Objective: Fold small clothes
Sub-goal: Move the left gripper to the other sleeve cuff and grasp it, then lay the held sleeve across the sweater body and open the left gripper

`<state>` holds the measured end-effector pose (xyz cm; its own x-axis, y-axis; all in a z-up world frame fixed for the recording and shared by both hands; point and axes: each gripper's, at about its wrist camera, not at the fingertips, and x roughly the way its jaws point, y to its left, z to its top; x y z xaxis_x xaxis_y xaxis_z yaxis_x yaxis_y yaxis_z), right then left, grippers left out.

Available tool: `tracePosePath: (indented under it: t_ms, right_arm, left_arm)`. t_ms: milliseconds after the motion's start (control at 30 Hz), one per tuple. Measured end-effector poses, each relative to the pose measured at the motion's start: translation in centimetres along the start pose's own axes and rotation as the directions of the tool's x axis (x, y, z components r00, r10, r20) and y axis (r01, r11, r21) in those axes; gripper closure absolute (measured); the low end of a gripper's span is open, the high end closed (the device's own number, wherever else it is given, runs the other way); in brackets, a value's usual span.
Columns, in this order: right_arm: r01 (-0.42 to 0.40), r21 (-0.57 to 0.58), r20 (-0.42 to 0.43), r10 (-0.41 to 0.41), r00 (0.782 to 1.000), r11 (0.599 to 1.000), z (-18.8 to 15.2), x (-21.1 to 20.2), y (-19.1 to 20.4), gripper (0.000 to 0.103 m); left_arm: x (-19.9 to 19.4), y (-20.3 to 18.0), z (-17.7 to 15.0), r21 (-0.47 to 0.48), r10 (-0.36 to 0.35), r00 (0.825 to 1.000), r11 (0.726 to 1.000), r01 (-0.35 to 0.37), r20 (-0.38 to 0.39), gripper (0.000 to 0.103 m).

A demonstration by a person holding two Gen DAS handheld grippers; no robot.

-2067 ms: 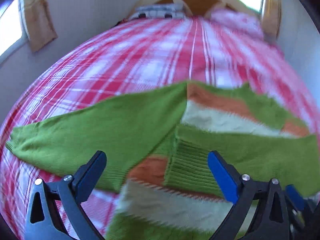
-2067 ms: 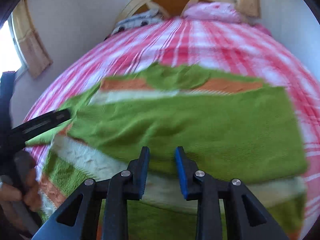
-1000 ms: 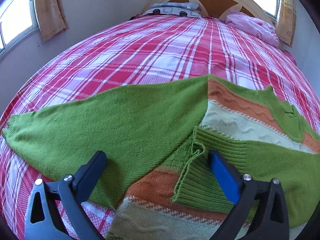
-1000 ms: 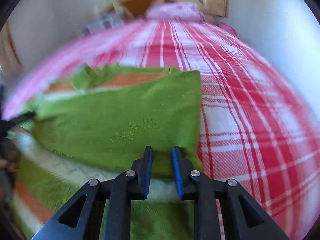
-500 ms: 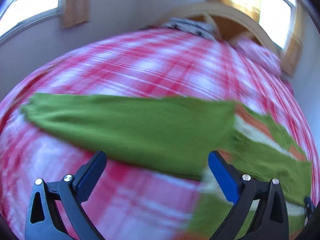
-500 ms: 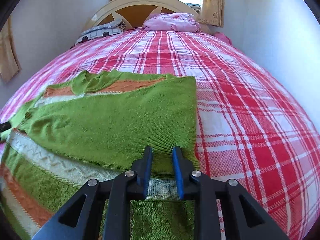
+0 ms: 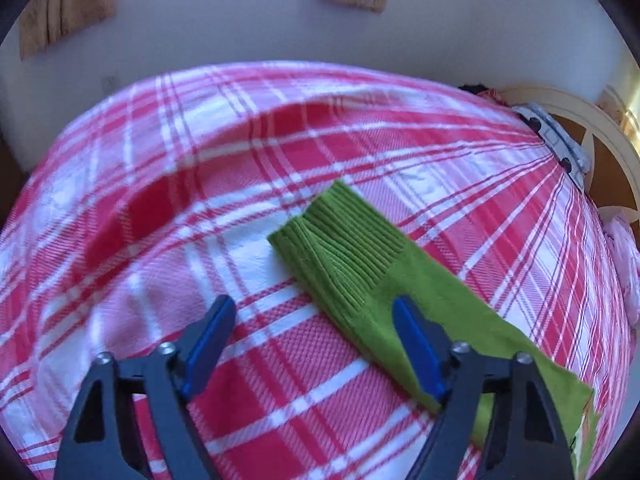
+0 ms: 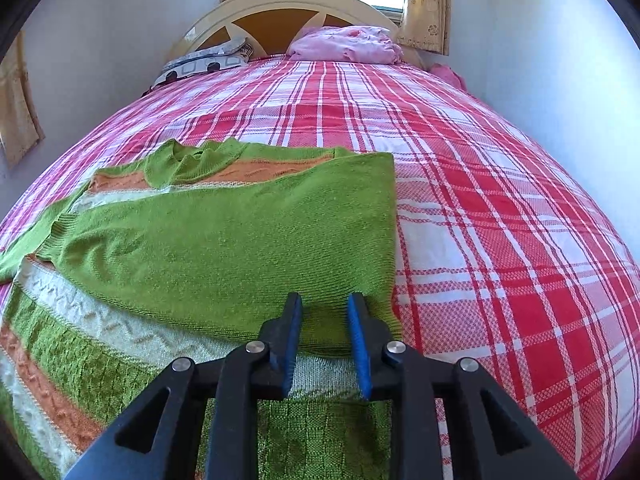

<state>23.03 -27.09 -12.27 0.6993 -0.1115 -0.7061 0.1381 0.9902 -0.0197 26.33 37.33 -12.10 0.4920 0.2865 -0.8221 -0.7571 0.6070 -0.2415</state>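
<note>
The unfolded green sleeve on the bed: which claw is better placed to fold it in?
Probably the left. The left claw hangs open right by the sleeve's ribbed cuff. The right claw sits at the sweater's opposite, already folded edge.

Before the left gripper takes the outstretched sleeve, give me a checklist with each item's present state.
1. Left gripper open, nothing pinched; its jaws have just been closing: ok.
2. Sleeve cuff flat on the bedspread, in view: ok.
3. Cuff centred between the jaws: not ok, the sleeve lies by the right-hand finger.
4. Other sleeve folded across the sweater: ok.
5. Right gripper free of fabric; its jaws have just been opening: ok, nothing pinched.
6. Sweater hem straight: cannot tell.
</note>
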Motion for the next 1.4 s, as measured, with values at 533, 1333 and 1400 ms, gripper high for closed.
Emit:
tracePosePath:
  t_ms: [533, 1333, 1400]
  right_arm:
    - [0.003, -0.004, 0.000, -0.003, 1.000, 1.000, 0.0, 0.0, 0.0, 0.078]
    - [0.001, -0.003, 0.001, -0.001, 1.000, 1.000, -0.1, -0.1, 0.0, 0.078]
    - [0.000, -0.003, 0.002, 0.000, 1.000, 1.000, -0.1, -0.1, 0.0, 0.078]
  left_arm:
    - [0.6, -4.6, -1.2, 0.145, 0.027, 0.995, 0.989, -0.041, 0.098, 0.092]
    - [-16.5, -23.8, -17.2, 0.675, -0.437, 0.871, 0.714, 0.184, 0.225, 0.094]
    - [-17.0, -25.3, -19.4, 0.713, -0.463, 0.865, 0.672, 0.199, 0.195, 0.094]
